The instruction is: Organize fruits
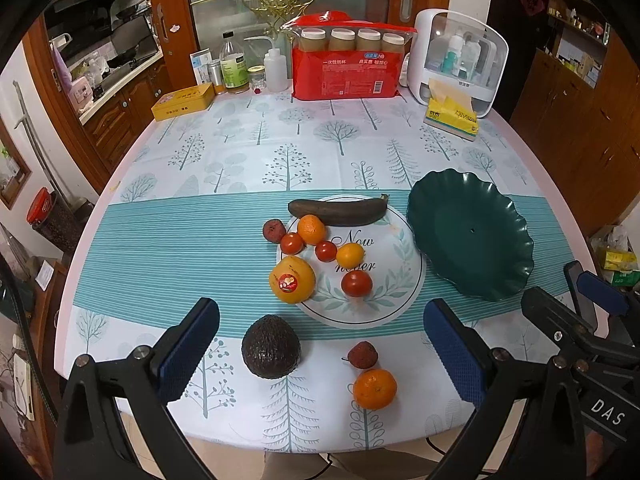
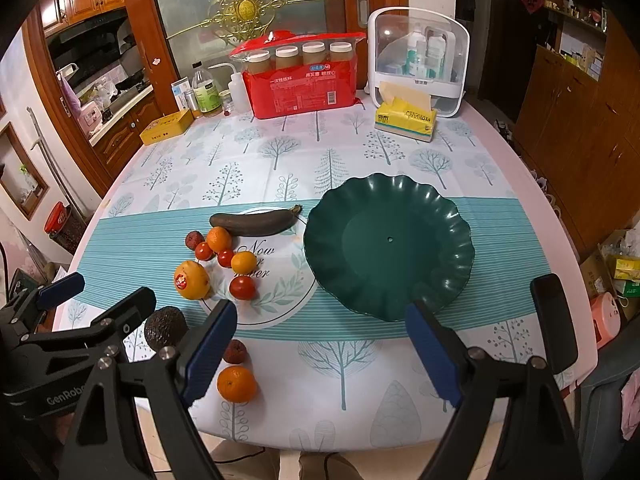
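1. The left gripper (image 1: 320,344) hangs above the near edge of the table (image 1: 240,152), its blue-padded jaws spread wide and holding nothing. The avocado (image 1: 271,347) lies on the cloth between them, likely the first pick.
2. The right gripper (image 2: 320,350) is likewise wide open and empty, facing the green scalloped plate (image 2: 440,216), probably to be ready for placing.
3. The plate holds no fruit yet and sits just right of the fruit cluster, seemingly the place where the fruit is meant to go.
4. Every fruit lies loose on the tablecloth, so the sorting appears not yet begun.
5. Counted:
   - one dark, overripe banana (image 1: 338,212)
   - one large orange with a sticker (image 1: 292,280)
   - three small mandarins
   - three cherry tomatoes
   - two lychees
   - one avocado
6. A mandarin (image 1: 375,389) and a lychee (image 1: 362,355) rest closest to the table's front edge, apart from the main cluster.
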A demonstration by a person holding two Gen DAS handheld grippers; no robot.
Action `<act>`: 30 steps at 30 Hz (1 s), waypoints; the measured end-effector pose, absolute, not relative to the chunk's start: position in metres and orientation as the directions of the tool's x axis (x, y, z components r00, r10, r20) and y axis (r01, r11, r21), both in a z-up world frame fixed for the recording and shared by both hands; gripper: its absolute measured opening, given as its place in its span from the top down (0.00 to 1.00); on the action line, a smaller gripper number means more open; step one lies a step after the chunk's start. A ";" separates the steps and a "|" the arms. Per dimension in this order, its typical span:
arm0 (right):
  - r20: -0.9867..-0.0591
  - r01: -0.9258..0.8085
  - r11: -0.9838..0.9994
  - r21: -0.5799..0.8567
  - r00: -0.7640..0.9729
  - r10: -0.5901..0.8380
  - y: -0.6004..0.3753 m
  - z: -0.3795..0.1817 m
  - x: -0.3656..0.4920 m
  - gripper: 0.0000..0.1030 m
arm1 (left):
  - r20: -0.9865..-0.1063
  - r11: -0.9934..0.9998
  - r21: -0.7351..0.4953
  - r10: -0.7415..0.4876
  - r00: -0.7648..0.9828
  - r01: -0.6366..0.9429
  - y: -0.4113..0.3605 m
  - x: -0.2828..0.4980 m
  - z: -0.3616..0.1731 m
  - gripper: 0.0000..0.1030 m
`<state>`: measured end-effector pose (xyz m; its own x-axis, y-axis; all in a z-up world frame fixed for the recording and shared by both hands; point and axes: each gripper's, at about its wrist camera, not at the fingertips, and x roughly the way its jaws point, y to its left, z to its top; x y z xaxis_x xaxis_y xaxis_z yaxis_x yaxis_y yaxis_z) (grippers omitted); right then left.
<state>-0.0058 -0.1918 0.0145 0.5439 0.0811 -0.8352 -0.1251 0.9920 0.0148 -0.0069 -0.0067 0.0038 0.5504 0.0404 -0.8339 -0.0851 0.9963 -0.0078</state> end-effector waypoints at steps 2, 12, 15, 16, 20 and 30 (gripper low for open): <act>-0.835 -0.125 0.992 0.016 0.544 0.082 -0.192 0.014 -0.006 0.16 | -0.832 0.996 -0.005 0.043 0.553 -0.085 -0.007 -0.008 0.004 0.01; -0.829 -0.129 0.992 0.019 0.552 0.088 -0.192 0.018 -0.006 0.16 | -0.829 0.996 0.000 0.048 0.558 -0.086 -0.007 -0.009 0.005 0.01; -0.826 -0.128 0.991 0.024 0.555 0.092 -0.194 0.022 -0.009 0.16 | -0.826 0.996 0.006 0.053 0.561 -0.086 -0.008 -0.010 0.007 0.01; -0.826 -0.128 0.991 0.024 0.556 0.092 -0.194 0.021 -0.009 0.16 | -0.825 0.996 0.007 0.054 0.562 -0.085 -0.009 -0.010 0.008 0.01; -0.824 -0.133 0.991 0.024 0.559 0.095 -0.193 0.022 -0.009 0.16 | -0.825 0.996 0.008 0.055 0.562 -0.085 -0.009 -0.009 0.009 0.01; -0.821 -0.142 0.989 0.027 0.561 0.103 -0.188 0.020 -0.009 0.16 | -0.825 0.996 0.009 0.055 0.562 -0.083 -0.008 -0.009 0.009 0.01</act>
